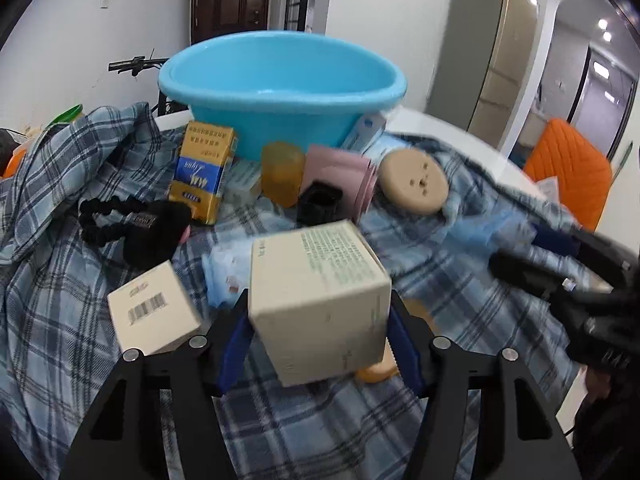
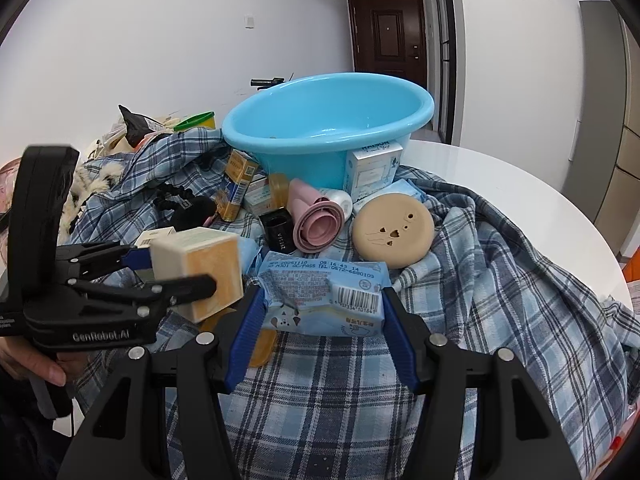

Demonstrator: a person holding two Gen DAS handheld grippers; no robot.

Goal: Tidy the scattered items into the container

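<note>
- Left gripper [image 1: 320, 316] — fingers clamped on a cream carton [image 1: 320, 300].
- Right gripper [image 2: 322, 314] — fingers grip a blue tissue pack [image 2: 320, 296].
- Blue basin [image 2: 328, 128] sits beyond on the plaid cloth [image 2: 340, 400].

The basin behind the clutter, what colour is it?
The basin is plain light blue, clearest in the right wrist view.

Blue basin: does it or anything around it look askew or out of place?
The blue basin sits tilted, its rim sloping, propped on the rumpled plaid cloth and boxes. A small white box is wedged against its side. The basin looks nearly empty; items remain scattered.
</note>
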